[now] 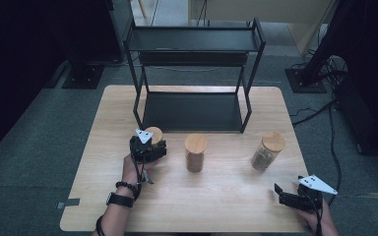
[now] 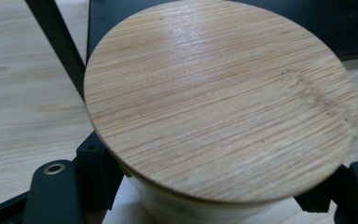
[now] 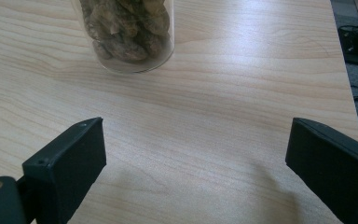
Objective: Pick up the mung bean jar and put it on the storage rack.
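The left tongs (image 1: pixel 148 147) are clenched on a jar with a bamboo lid (image 2: pixel 221 100), the jaws seated on either side of the jar body below the lid. The jar sits at the left of the wooden surface (image 1: pixel 226 196), just in front of the black shelf rack (image 1: pixel 194 46). The right tongs (image 1: pixel 295 196) are released, jaws wide apart and nothing between them, near the front right corner. A second jar (image 1: pixel 196 152) stands mid-surface; a third jar (image 3: pixel 128 32), holding brown pieces, stands ahead of the right tongs.
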Available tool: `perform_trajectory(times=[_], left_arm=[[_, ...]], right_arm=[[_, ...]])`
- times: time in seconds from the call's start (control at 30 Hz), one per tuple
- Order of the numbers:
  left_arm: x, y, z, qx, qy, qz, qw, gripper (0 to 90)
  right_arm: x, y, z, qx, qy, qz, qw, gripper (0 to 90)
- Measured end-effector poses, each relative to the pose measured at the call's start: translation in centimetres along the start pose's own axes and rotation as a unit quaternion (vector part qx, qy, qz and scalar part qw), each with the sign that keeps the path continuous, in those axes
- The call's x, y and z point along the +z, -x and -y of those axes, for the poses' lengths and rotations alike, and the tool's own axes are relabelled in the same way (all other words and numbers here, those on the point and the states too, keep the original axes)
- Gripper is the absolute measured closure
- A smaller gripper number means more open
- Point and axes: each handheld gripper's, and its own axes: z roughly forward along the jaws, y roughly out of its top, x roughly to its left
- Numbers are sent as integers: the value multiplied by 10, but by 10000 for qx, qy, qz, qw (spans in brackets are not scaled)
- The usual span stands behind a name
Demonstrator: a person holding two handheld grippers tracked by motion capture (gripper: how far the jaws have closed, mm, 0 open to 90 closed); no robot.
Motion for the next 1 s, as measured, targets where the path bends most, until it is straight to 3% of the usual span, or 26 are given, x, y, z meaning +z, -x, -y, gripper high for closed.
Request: perform_trajectory(times=[0.37, 1.0], left_arm=[[8, 6, -13, 128, -1, -22, 9999, 256], [23, 14, -29, 124, 28, -16, 9999, 256]], right_arm=[[0, 0, 0, -3, -7, -27, 10000, 46], [0, 1, 0, 6, -19, -54, 10000, 47]])
